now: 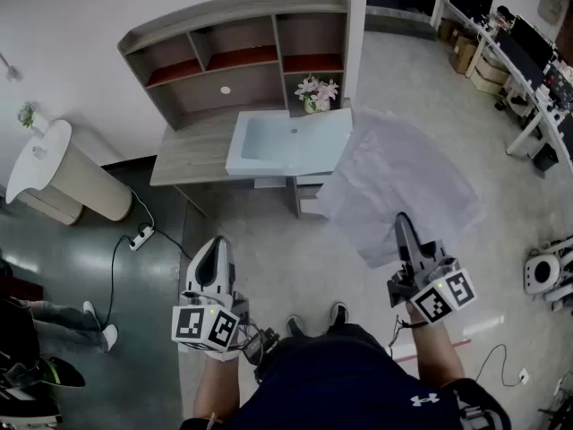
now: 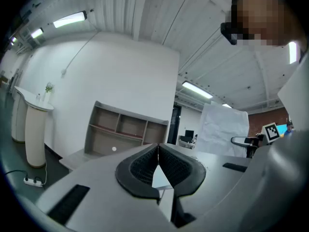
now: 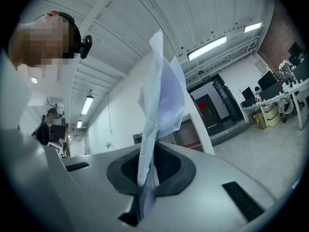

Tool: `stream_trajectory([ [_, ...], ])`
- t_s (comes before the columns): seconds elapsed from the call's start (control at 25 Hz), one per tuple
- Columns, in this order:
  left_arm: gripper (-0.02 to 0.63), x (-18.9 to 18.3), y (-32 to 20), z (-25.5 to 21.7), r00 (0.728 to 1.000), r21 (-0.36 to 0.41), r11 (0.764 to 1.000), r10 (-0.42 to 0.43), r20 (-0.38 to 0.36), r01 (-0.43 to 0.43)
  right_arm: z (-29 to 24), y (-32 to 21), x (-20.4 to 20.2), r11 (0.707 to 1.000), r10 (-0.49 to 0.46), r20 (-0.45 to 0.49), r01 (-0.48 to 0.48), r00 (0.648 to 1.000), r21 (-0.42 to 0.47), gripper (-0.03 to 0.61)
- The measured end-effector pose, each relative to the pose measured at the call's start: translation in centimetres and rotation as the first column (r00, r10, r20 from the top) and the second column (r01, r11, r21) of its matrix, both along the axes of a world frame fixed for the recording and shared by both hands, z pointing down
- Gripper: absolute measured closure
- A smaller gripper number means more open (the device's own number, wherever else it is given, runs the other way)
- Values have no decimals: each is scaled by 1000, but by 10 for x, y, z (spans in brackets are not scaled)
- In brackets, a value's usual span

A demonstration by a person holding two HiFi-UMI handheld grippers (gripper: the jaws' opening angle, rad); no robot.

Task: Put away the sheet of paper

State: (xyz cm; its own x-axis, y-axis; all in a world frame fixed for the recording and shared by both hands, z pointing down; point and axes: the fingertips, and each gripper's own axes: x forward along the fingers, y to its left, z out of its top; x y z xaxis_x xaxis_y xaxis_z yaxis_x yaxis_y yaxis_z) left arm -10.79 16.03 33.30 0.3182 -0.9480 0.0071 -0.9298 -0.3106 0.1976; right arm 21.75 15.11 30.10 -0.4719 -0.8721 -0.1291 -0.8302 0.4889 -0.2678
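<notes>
White and crumpled, the sheet of paper (image 1: 398, 186) is clamped by its near edge in the right hand-held gripper (image 1: 405, 231) and runs from there toward the far counter (image 1: 188, 155), overlapping the counter's right corner. The left hand-held gripper (image 1: 213, 260), closed on nothing, sits well apart at the left. The shelf (image 1: 233, 56) compartments look bare, and a flower pot (image 1: 316, 95) stands beneath them.

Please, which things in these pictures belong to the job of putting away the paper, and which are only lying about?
For the job:
- sheet of paper, pinched in the right claw
- desk with shelves, likely where it goes

Lying about:
- flower pot
- pale blue pad on the desk
- power strip
- white stand
- left claw, shut and empty
</notes>
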Motion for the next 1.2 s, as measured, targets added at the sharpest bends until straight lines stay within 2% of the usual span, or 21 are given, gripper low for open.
stream_trajectory([
  [0.48,597,-15,1,1,1000,-4,1000,2,-14,-2,0,1,-10,1000,17,10,-17,1000,3,563],
  [0.76,597,-22,0,11,1000,-26,1000,14,-25,-14,1,1,-3,997,80,16,-80,997,-7,564],
  [1.2,597,-36,9,14,996,-32,997,75,-40,-76,-3,19,-14,988,152,22,-152,988,-13,563],
])
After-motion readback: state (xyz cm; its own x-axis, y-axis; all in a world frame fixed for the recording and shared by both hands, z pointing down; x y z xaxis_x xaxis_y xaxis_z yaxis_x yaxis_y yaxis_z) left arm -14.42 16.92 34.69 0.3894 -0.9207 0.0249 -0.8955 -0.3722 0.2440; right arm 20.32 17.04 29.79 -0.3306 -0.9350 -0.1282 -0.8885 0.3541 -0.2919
